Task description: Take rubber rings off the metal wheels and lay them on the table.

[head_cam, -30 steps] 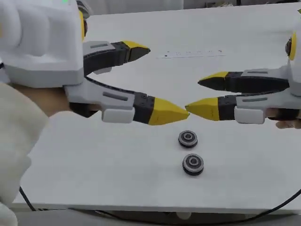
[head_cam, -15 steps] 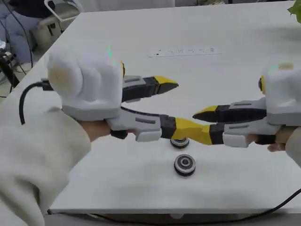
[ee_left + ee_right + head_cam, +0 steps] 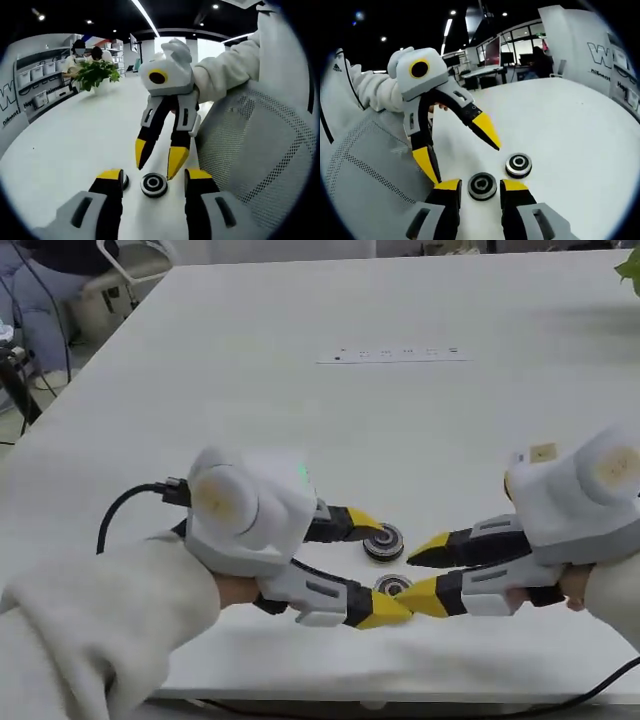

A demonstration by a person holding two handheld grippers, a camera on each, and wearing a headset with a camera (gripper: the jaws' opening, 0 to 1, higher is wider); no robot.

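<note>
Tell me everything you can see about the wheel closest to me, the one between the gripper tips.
The near wheel is a small disc lying flat on the white table. A black rubber ring wraps its rim, around a silvery metal face with a dark centre hole. It sits between the open jaws of the left gripper and the right gripper. Whether a tip touches it is unclear. The other wheel lies just beyond, apart.
</note>
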